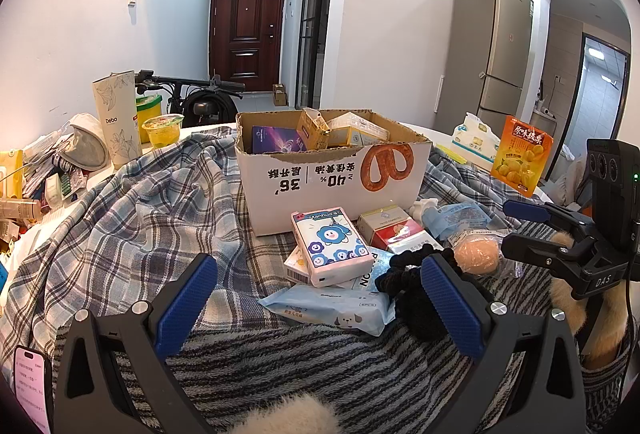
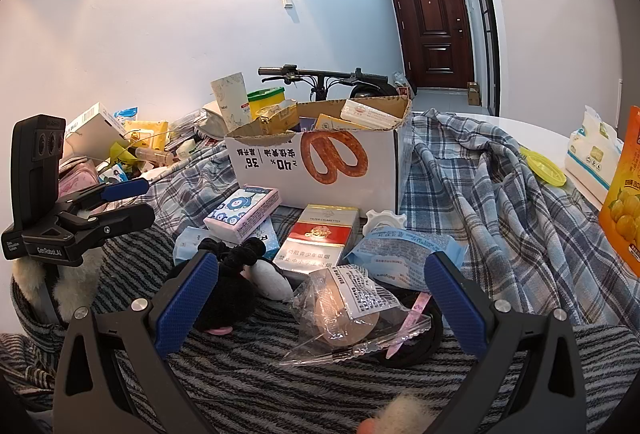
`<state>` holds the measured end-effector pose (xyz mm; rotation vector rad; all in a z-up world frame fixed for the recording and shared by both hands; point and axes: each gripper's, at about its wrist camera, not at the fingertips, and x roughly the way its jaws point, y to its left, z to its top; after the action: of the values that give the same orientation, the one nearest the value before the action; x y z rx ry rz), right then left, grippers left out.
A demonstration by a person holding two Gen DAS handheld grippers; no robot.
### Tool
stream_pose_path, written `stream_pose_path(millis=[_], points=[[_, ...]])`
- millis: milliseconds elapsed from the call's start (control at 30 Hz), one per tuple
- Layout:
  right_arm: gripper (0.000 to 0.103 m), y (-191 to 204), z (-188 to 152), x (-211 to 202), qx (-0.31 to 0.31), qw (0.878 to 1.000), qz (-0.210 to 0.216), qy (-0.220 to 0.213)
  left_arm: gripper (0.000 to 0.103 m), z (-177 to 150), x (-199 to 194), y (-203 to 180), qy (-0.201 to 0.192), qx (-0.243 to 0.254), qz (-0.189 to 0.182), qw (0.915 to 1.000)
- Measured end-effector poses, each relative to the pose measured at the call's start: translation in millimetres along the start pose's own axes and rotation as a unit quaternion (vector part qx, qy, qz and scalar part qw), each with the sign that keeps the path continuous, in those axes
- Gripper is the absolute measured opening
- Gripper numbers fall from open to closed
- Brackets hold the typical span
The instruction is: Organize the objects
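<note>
Crinkly clear plastic wraps the nearest candidate: a sealed packet holding a pale round puff, lying on the striped fleece blanket directly between the right claw's spread blue pads. It looks very light, and the film is slick and springy, so a pinch on the flat printed label could slide; the firmer bet is across the round puff itself, or along the crimped edge seam.

Just beyond it lie a red-and-white cigarette carton, stiff and easy to clamp across its narrow sides, a pink tissue pack, soft and squashable, and a black scrunchie, limp. All sit in front of the white cardboard box, which is already partly filled and seems the likely destination.

Both claws are released and hold nothing. The right claw points forward and slightly down over the packet. The left claw hovers low beside it, jaws wide, framing the tissue pack and a blue wipes pouch.
</note>
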<state>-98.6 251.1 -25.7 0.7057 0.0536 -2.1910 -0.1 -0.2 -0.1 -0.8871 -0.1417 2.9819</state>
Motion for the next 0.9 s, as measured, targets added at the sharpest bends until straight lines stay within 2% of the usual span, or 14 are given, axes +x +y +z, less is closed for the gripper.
stream_pose_path(millis=[900], points=[[0.103,2.4,-0.5,2.8,0.000,1.000,-0.002,0.002,0.103,0.2,-0.3,-0.1,0.000,0.000,0.001,1.0000]])
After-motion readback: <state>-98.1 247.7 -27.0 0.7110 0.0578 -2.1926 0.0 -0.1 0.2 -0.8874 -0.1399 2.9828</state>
